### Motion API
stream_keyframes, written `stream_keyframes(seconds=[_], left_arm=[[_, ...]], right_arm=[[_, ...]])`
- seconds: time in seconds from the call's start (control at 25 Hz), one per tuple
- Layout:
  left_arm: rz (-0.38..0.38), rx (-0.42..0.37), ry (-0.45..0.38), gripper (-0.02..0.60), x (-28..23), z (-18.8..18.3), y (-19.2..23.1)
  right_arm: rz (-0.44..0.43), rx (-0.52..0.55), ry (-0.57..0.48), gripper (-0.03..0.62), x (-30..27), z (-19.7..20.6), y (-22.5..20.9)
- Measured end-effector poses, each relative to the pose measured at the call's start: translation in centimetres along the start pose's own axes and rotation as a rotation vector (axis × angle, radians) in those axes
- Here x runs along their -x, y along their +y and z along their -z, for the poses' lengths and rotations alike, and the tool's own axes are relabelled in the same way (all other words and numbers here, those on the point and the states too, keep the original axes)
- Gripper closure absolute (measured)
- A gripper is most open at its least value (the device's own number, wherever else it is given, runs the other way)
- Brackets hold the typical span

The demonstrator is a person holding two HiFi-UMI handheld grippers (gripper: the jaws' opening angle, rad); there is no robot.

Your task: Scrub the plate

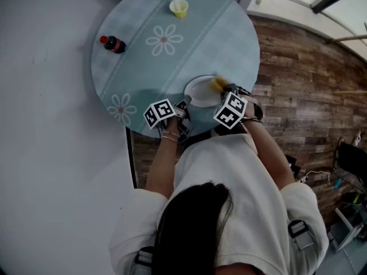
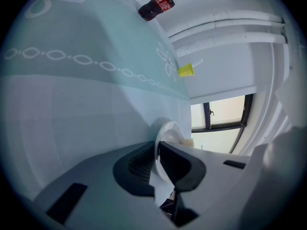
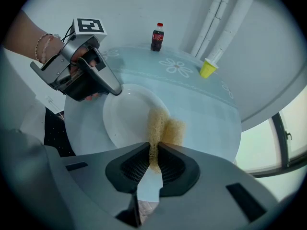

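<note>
Plate: white, lying flat at the near edge of the round tabletop, directly in front of the person. Its surface looks clean in the right gripper view; no residue can be made out.

Left gripper: jaws pinched on the plate's near-left rim, steadying it against the cloth.

Right gripper: jaws clamped on a yellow sponge, pointing steeply down. The sponge's free end lies over the plate's right side, apparently touching it.

Step in hand, as judged: scrubbing under way, with one gripper anchoring the plate and the other working the sponge. The next move calls for sweeping the sponge across the centre towards the left rim with steady downward pressure, while the left grip holds firm so the plate does not skid.

Farther off: a dark bottle stands near the left edge and a yellow cup with a straw at the far edge, both well apart from the plate.

Hard to tell: in the head view the marker cubes and hands cover the plate's near rim. Whether the sponge is wet or soapy cannot be read.
</note>
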State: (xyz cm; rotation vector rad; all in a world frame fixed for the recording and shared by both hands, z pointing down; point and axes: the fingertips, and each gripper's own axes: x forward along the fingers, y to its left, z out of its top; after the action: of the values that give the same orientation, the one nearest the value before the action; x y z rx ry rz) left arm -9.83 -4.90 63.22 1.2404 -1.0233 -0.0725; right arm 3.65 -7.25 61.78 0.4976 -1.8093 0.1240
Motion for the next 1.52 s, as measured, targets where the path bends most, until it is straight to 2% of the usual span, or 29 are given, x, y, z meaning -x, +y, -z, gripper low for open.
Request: stream_keyframes(seconds=[0.4, 0.84, 1.12, 1.28, 1.52], left_arm=[[0.001, 0.0, 0.0, 0.543, 0.0, 0.1, 0.0], [0.005, -0.004, 0.002, 0.543, -0.1, 0.0, 0.0], [0.001, -0.004, 0.008, 0.543, -0.1, 0.1, -0.1], [0.003, -0.009, 0.003, 0.543, -0.1, 0.0, -0.1], [0.001, -0.005, 0.003, 0.543, -0.1, 0.1, 0.0]], right_arm=[[0.034, 0.029, -0.019, 0.534, -1.1, -1.8, -0.9], [-0.009, 0.045, -0.032, 0.534, -2.5, -3.6, 0.1], [-0.039, 0.093, -0.062, 0.534, -2.5, -5.4, 0.9], [-0.059, 0.165, -0.082, 0.534, -2.7, -6.6, 2.3], [-0.081, 0.218, -0.083, 0.534, -2.7, -7.7, 3.6]])
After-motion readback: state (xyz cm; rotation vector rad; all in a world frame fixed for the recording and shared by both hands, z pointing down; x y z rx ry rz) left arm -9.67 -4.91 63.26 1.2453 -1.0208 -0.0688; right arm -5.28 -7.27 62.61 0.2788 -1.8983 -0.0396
